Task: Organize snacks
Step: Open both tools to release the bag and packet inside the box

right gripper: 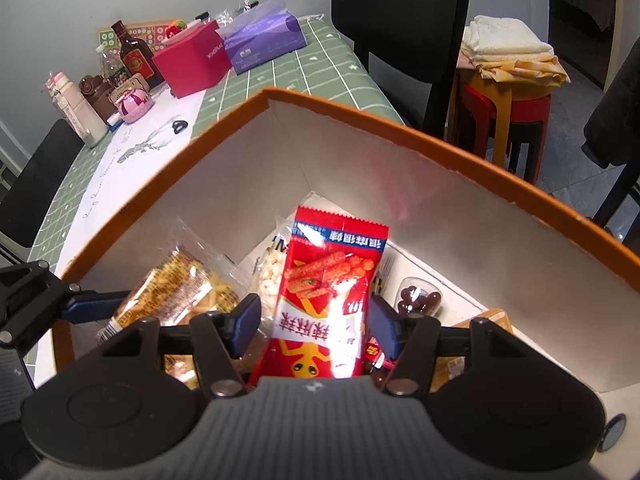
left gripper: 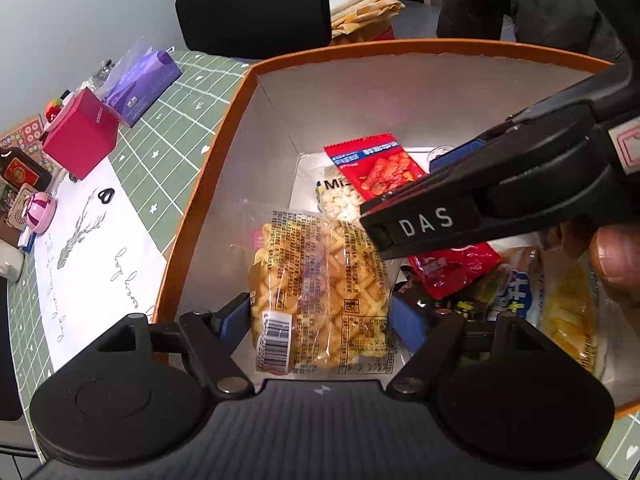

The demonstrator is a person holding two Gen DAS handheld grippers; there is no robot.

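An orange-rimmed box point(left gripper: 240, 92) with white walls holds several snack packs. My left gripper point(left gripper: 320, 320) reaches into it, its blue pads on either side of a clear bag of yellow lattice crisps point(left gripper: 320, 280). My right gripper point(right gripper: 316, 320) is also inside the box point(right gripper: 360, 116), its pads on either side of a red pack of spicy sticks point(right gripper: 328, 280). That red pack point(left gripper: 372, 168) and the right gripper's body point(left gripper: 500, 192) show in the left wrist view. The crisps bag point(right gripper: 176, 292) shows in the right wrist view.
In the box lie a white puffed-snack bag point(left gripper: 340, 200), another red pack point(left gripper: 452, 268) and a tub of dark chocolates point(right gripper: 416, 300). On the green checked table point(right gripper: 312, 64) stand a red box point(right gripper: 192, 60), purple tissues point(right gripper: 264, 40) and bottles. A black chair point(right gripper: 400, 28) stands behind.
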